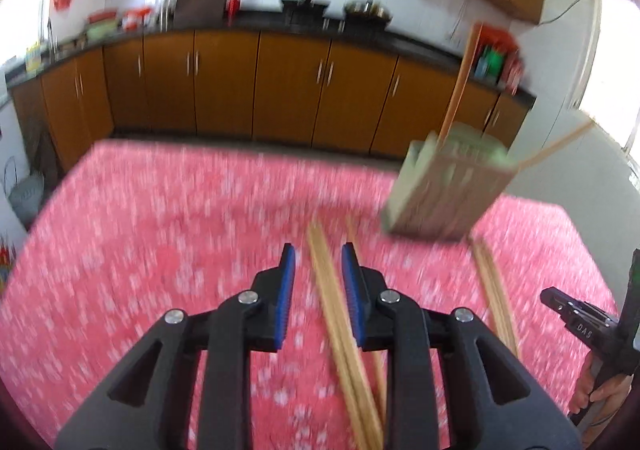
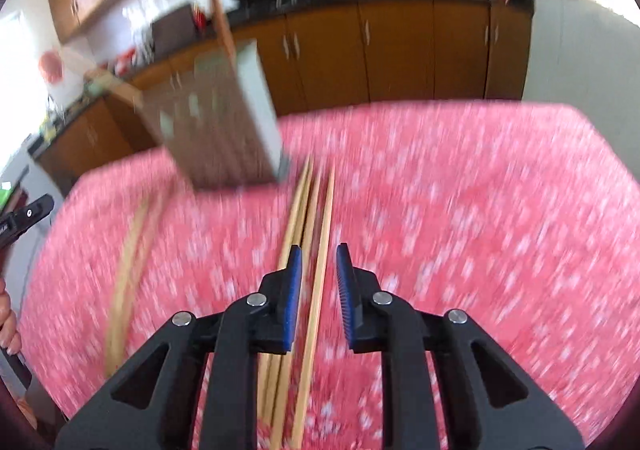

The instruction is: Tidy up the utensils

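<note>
Wooden chopsticks lie on a pink floral tablecloth [image 1: 160, 230]. One bundle [image 1: 340, 330] runs under and between the fingers of my open left gripper [image 1: 318, 270]. A second bundle [image 1: 496, 298] lies to its right. A grey-green slotted utensil holder [image 1: 444, 190] stands at the back right with two chopsticks [image 1: 460, 82] sticking out. In the right wrist view my open right gripper [image 2: 318, 270] hovers over a chopstick bundle [image 2: 308, 250]; the holder [image 2: 224, 118] is ahead to the left, and another bundle [image 2: 128, 270] lies at the left. Both views are motion-blurred.
Orange kitchen cabinets [image 1: 240, 82] with a dark counter full of pots and jars run behind the table. The right gripper's body and the holding hand [image 1: 592, 330] show at the right edge of the left wrist view. The tablecloth [image 2: 460, 230] extends to the right.
</note>
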Tool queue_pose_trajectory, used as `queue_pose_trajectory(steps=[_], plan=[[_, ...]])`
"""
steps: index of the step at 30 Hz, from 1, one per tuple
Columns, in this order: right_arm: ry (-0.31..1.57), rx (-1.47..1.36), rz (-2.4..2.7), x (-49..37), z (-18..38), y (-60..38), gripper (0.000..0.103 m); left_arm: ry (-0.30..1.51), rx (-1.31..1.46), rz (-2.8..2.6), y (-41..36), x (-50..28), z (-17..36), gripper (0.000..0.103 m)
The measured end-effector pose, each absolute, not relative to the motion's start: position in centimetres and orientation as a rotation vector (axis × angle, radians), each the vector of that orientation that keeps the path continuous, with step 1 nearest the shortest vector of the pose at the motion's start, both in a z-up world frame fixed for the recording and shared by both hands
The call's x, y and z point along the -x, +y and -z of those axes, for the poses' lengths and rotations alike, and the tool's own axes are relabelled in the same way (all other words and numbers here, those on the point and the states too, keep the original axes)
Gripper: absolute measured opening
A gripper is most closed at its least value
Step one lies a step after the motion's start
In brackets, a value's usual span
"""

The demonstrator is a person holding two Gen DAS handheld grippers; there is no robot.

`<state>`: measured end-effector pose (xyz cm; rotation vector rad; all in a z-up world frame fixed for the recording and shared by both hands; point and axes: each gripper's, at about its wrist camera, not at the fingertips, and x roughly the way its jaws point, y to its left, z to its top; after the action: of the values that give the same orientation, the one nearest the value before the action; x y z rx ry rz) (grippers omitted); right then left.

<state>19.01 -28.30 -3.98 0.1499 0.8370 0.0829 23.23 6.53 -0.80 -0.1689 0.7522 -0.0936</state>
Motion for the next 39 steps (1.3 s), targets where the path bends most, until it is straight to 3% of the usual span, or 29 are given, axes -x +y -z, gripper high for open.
queue_pose_trajectory(steps=[7,10,20,39], plan=[[0.948,-0.139,-0.079,-19.3,7.6,-27.4,0.019,0.862,0.206,0.114,6.1,-21.8,5.8,0.025],[0.942,-0.109,-0.062,-19.3,8.2,-27.2,0.008,0.884,0.206,0.123,5.9,-21.5,6.9,0.025],[0.909,-0.105,0.036,-20.1,8.5,-28.8,0.008,0.951,0.203,0.159,4.4,-21.2,9.1,0.014],[0.888,-0.042,0.013,-19.1,8.6,-27.9,0.008,0.934,0.090,0.083,4.0,-22.8,10.0,0.009]])
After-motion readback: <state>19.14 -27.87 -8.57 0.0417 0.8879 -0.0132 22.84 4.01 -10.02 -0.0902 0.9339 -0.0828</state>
